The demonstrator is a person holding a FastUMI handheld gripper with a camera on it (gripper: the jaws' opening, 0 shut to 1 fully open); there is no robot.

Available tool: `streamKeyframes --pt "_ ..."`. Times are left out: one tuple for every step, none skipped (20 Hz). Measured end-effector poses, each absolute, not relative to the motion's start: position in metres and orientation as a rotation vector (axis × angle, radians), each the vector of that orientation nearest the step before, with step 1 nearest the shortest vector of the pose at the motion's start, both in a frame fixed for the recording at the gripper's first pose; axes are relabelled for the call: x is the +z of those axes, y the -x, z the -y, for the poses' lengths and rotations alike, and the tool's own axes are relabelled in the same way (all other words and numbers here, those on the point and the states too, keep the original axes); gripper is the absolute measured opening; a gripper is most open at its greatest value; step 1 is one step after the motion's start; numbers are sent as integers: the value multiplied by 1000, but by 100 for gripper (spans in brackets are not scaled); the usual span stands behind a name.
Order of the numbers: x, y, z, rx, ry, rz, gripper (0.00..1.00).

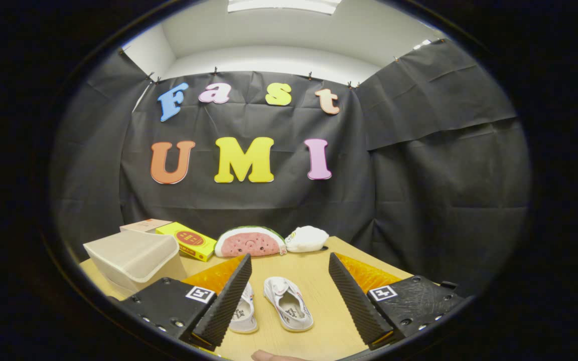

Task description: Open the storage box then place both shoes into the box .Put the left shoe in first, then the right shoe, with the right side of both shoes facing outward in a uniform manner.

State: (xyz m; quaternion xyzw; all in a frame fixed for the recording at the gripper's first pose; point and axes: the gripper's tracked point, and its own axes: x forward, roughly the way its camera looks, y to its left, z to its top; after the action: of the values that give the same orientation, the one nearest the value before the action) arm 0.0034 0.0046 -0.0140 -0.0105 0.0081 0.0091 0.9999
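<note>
Hovering claw (289, 296): fingers spread wide, empty, above the wooden tabletop (329, 321).
Pair of white canvas shoes (274, 306): on tabletop, between the fingers.
Translucent beige plastic storage box (133, 258): left of the shoes, lid closed.

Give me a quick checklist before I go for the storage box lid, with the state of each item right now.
1. Gripper open: ok, the fingers stand wide apart and hold nothing.
2. Storage box in sight: ok, it sits beyond the left finger, on the table.
3. Box opened: not ok, its lid looks closed.
4. Both shoes ready: ok, the white pair lies between the fingers, one partly behind the left finger.
5. Which shoe is the left one: cannot tell.
6. Clutter near the box: not ok, a yellow box sits close behind it; the watermelon toy lies farther along.
</note>
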Motion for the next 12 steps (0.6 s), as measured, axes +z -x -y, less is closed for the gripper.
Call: streamKeyframes --pt "-14 -5 -6 23 22 -9 95" --pt "-13 -5 -9 38 18 -4 95" --pt "-13 -7 -13 54 5 -2 95" --pt "-15 -10 -15 65 -10 -11 95" --pt "-19 -14 -17 76 -18 -22 95" --pt "-22 -18 -18 82 -24 -36 95" --pt "-25 -24 -23 97 -28 -50 95" --pt "-26 -31 -27 112 -29 -62 95" --pt "-29 -39 -32 130 -28 -75 95" --pt "-33 -48 -36 147 -33 -96 95" --pt "-39 -58 -43 171 -44 -122 95" --pt "-47 -67 -48 189 -54 -163 95"
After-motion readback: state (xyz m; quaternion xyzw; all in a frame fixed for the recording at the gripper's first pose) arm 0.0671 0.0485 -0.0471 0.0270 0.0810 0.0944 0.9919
